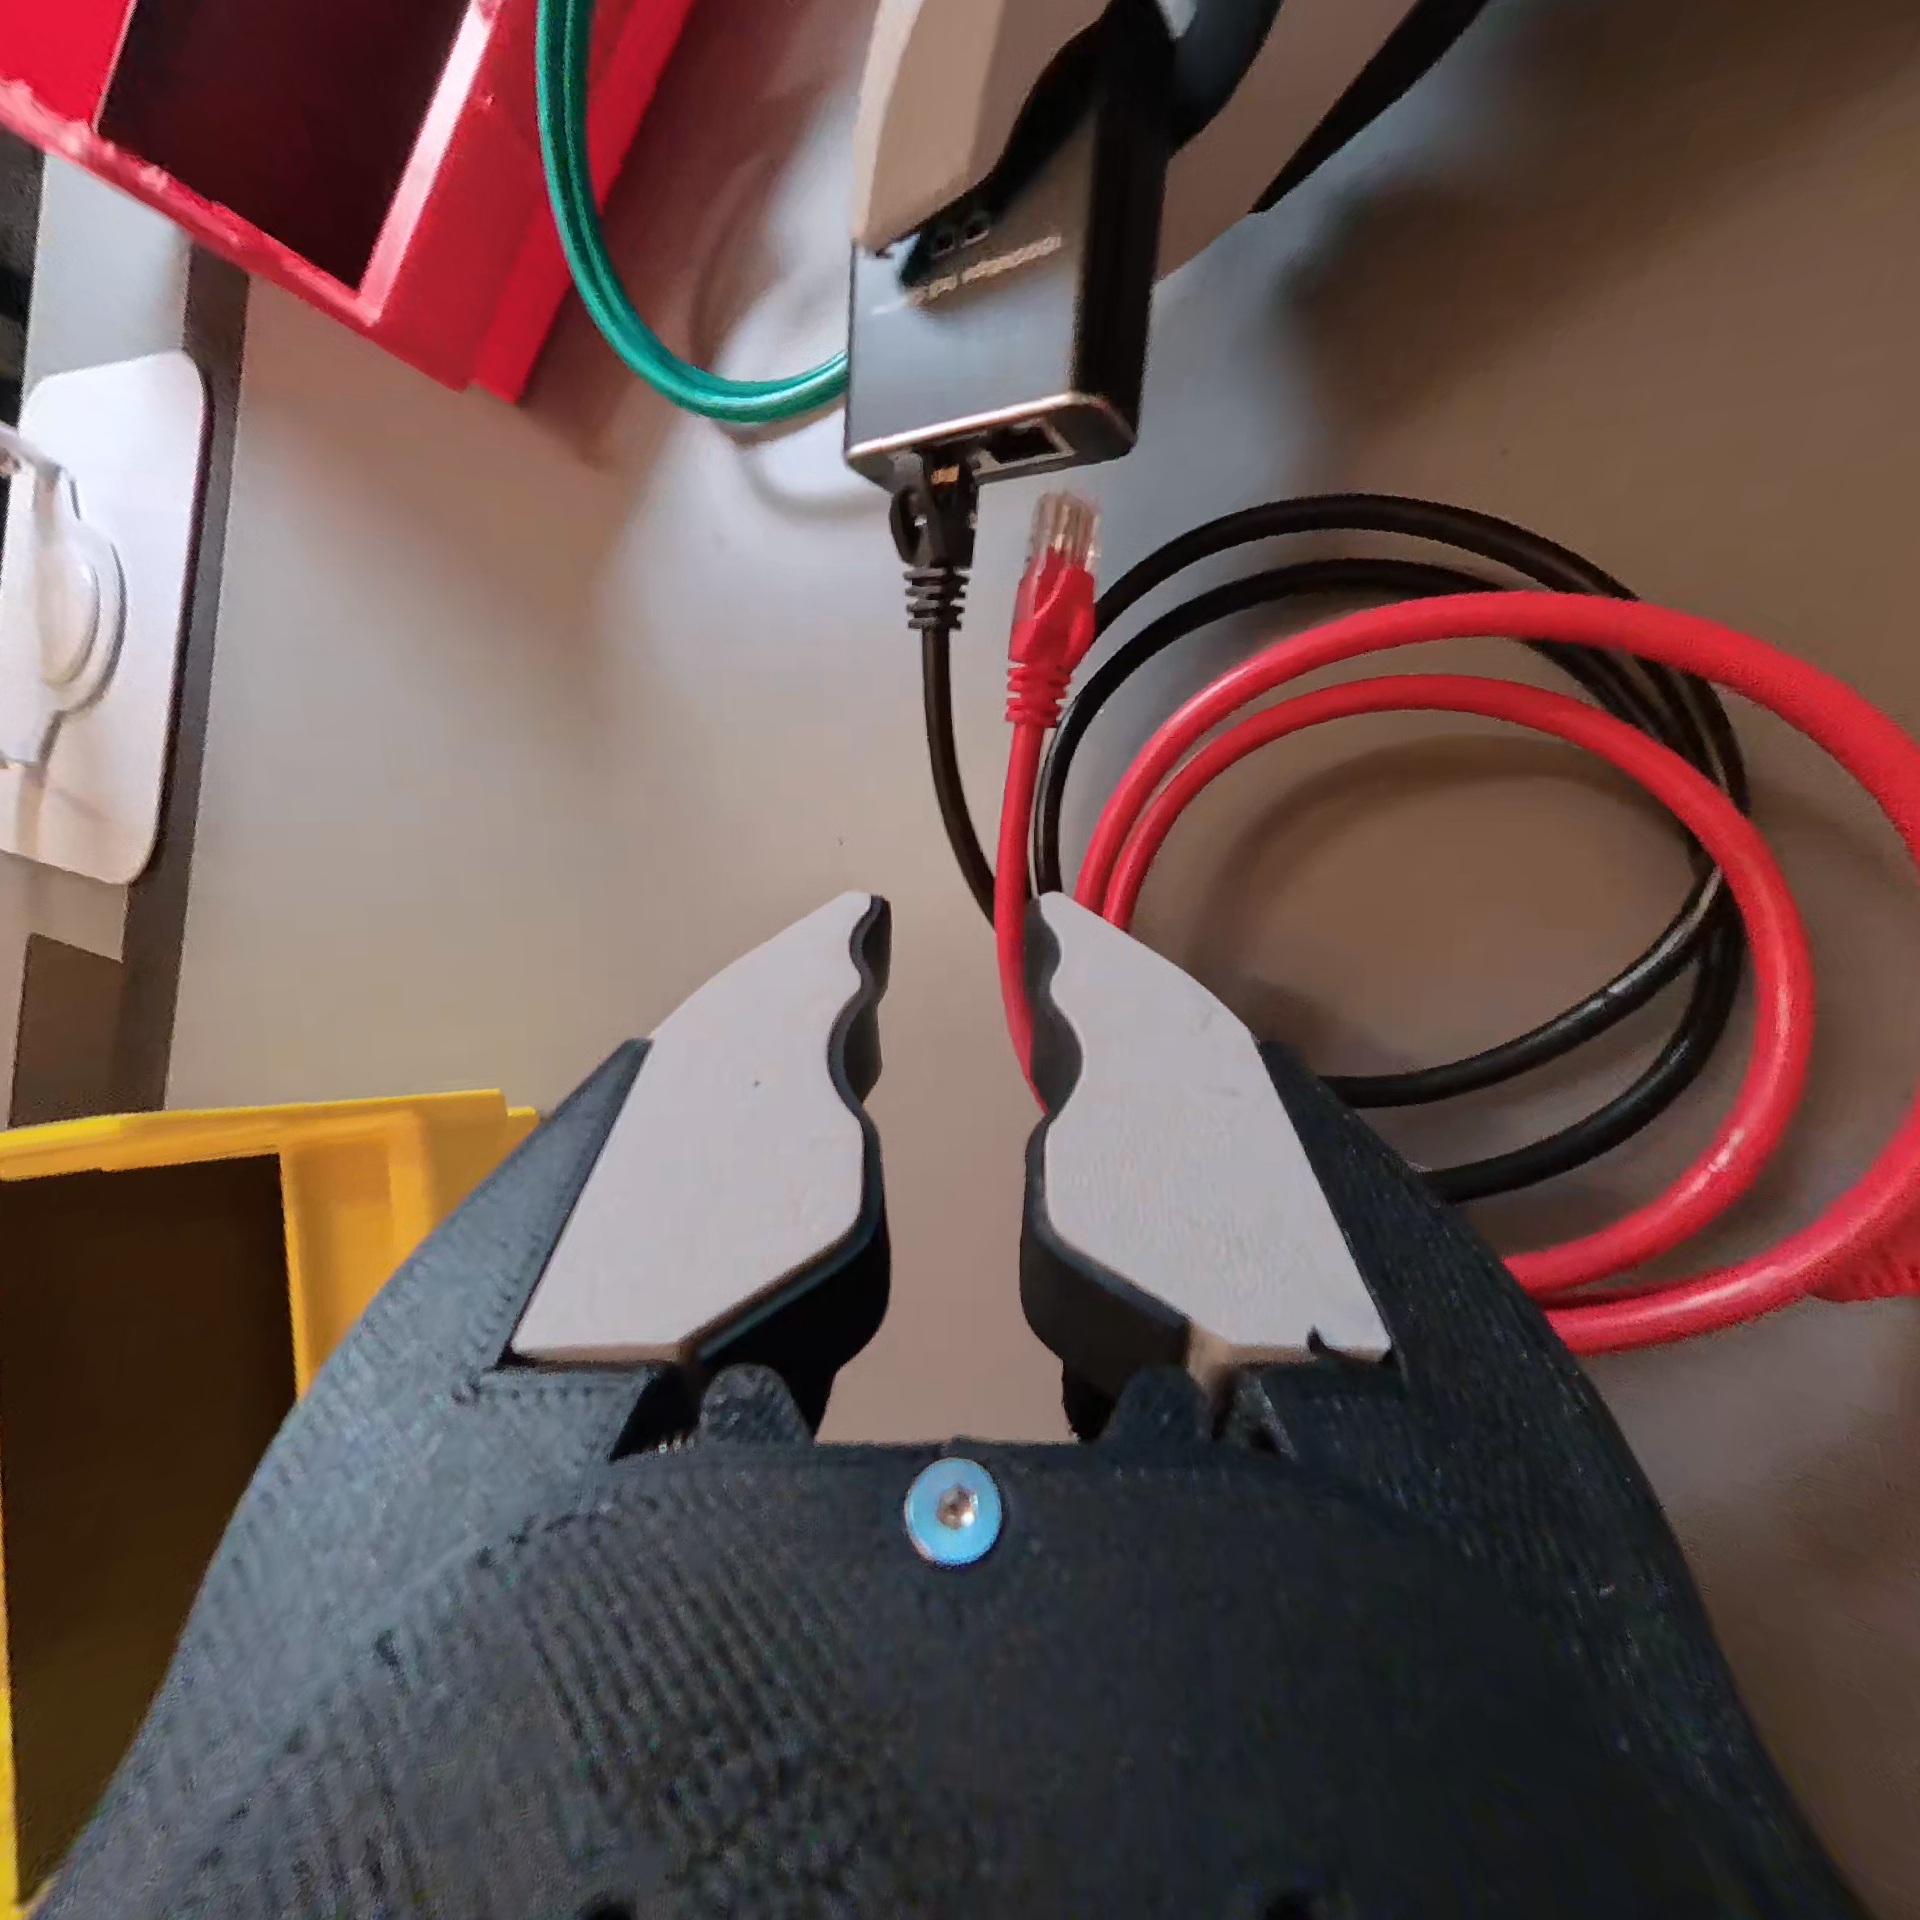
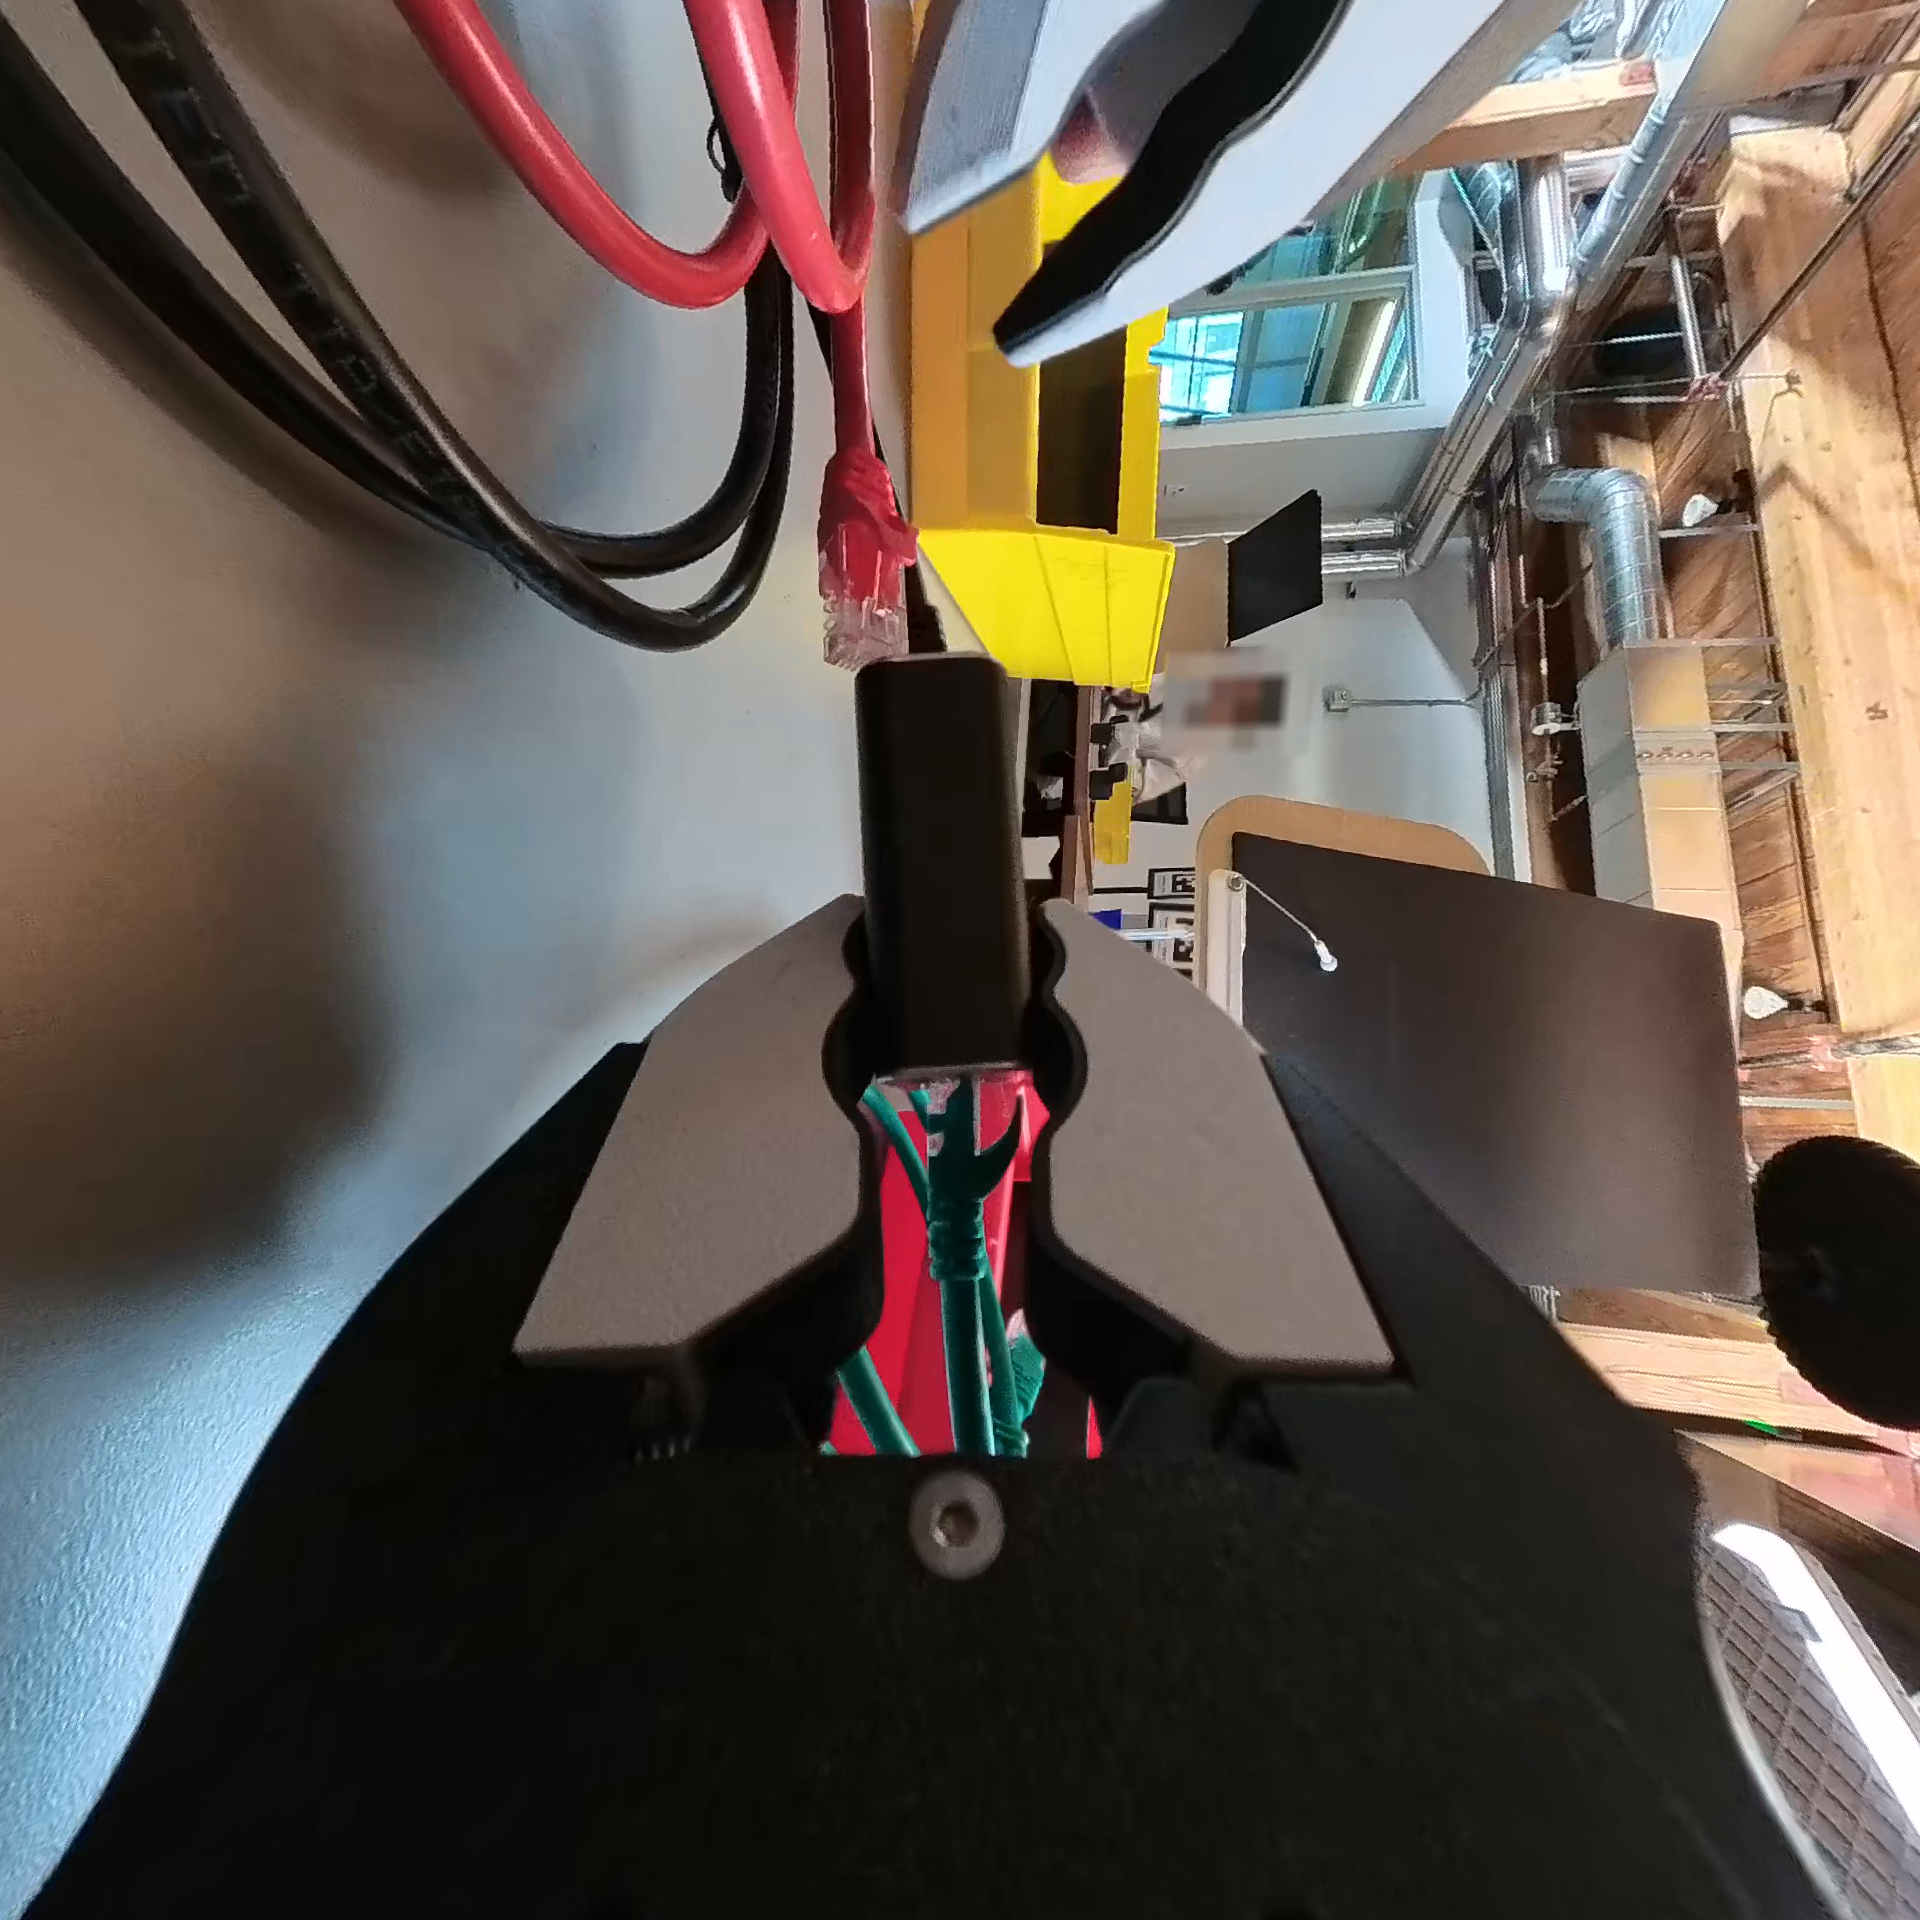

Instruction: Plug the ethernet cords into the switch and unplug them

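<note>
My right gripper is shut on the small black switch and holds it above the grey table; its grey fingers show at the top of the left wrist view. On the switch, a black cord's plug sits in the left port and the right port is empty. The red cord's plug lies loose just in front of that port; it also shows in the right wrist view. A green cord runs into the switch's back end. My left gripper is open and empty, with the red cord beside its right finger.
Coils of red cord and black cord lie on the table to the right. A red bin stands at the far left, a yellow bin at the near left. A white plastic piece lies at the left edge. One gripper's finger ends stand about 11 centimeters off the other's.
</note>
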`<state>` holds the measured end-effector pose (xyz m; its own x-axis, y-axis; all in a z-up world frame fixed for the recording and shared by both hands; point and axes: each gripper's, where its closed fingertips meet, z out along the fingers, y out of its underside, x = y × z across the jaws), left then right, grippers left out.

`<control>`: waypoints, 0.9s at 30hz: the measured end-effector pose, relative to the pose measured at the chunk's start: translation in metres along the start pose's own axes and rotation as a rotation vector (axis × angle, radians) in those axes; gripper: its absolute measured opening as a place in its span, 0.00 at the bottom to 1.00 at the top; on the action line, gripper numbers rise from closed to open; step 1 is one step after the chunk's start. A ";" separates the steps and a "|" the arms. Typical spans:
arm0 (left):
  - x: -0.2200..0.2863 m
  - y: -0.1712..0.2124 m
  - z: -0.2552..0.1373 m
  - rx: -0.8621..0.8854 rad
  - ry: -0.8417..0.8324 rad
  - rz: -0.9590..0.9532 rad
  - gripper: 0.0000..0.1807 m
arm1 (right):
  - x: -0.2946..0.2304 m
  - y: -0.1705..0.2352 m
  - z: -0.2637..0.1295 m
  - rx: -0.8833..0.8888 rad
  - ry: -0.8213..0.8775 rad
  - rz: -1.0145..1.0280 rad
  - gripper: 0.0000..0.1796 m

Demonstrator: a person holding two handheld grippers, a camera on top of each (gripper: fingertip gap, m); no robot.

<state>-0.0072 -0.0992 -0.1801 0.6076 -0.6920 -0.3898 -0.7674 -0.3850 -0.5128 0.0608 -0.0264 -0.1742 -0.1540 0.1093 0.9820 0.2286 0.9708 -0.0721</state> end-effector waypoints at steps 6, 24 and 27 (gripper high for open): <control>0.021 0.003 0.002 -0.040 0.029 0.050 0.17 | 0.001 0.003 0.001 -0.009 -0.003 0.016 0.15; 0.015 0.002 -0.010 0.002 0.186 -0.230 0.05 | -0.005 0.000 0.001 0.001 -0.030 0.016 0.15; 0.020 -0.008 -0.017 0.040 0.396 -0.438 0.04 | -0.004 -0.005 0.001 0.018 -0.023 0.016 0.15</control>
<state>0.0079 -0.1204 -0.1703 0.7375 -0.6519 0.1764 -0.4491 -0.6684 -0.5929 0.0594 -0.0313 -0.1778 -0.1728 0.1297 0.9764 0.2141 0.9725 -0.0913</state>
